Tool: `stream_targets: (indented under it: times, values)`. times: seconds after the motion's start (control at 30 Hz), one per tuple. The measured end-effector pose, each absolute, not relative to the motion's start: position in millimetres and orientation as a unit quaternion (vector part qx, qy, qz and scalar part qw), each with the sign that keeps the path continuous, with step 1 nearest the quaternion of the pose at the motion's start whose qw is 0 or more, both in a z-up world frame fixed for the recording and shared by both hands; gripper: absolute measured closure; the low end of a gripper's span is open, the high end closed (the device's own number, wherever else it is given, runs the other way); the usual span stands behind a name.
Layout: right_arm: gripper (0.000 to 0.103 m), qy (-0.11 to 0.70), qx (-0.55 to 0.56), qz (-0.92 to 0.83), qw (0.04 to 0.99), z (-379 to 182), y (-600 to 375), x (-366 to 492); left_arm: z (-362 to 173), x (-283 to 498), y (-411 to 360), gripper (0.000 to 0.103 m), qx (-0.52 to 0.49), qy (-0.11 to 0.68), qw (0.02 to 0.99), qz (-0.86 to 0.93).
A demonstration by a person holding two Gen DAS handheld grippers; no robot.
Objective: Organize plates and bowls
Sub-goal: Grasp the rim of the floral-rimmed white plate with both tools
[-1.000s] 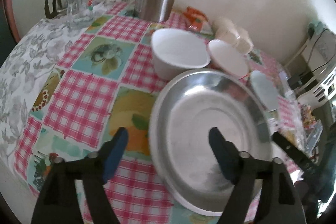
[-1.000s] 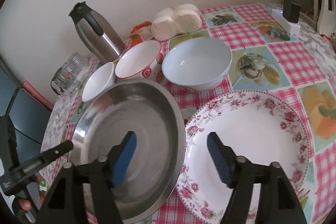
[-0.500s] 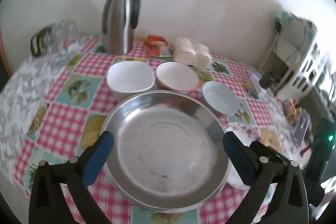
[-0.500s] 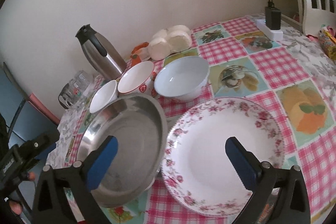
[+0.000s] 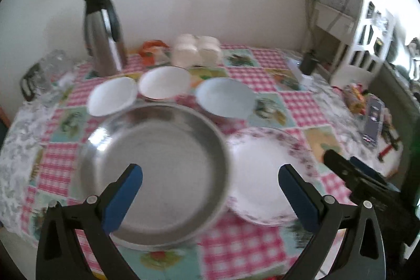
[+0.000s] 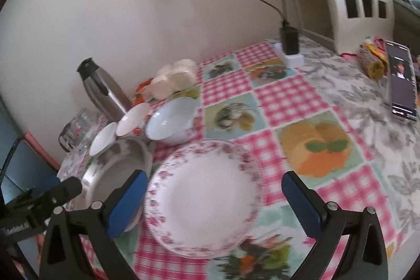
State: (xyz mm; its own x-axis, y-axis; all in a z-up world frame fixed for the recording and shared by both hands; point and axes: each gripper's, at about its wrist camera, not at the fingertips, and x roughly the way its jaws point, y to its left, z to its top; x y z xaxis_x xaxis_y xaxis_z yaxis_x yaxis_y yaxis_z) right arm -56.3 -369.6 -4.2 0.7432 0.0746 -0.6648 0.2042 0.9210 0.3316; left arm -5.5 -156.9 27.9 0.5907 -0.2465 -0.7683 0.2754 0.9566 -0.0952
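1. Between the spread blue fingers [image 5: 123,194] of the left gripper [image 5: 210,190], a steel pan [image 5: 155,169] is framed, nothing grasped; beyond the fingertips 3 bowls [image 5: 225,99] are lined up.
2. Between the right gripper [image 6: 215,198] fingers, likewise released, the floral plate [image 6: 202,196] is seen.
3. The plate rim could be chipped if the pan is slid sideways.
4. Rim overlap is blurred.

Black hand-held gripper [image 5: 210,190], blue pads [image 5: 123,198]
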Motion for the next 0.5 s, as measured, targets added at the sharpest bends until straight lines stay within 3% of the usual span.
stream_targets:
  times: [0.3, 0.5]
  values:
    - [0.018, 0.386, 0.228, -0.041, 0.893, -32.7, -414.1, -58.4, 15.4, -12.0, -211.4, 0.0, -0.007, 0.48, 0.849, -0.221]
    - [0.037, 0.419, 0.249, -0.015, 0.873, -63.3, -417.7, -47.3, -4.2, -8.4, -232.4, 0.0, -0.016, 0.514, 0.827, -0.229]
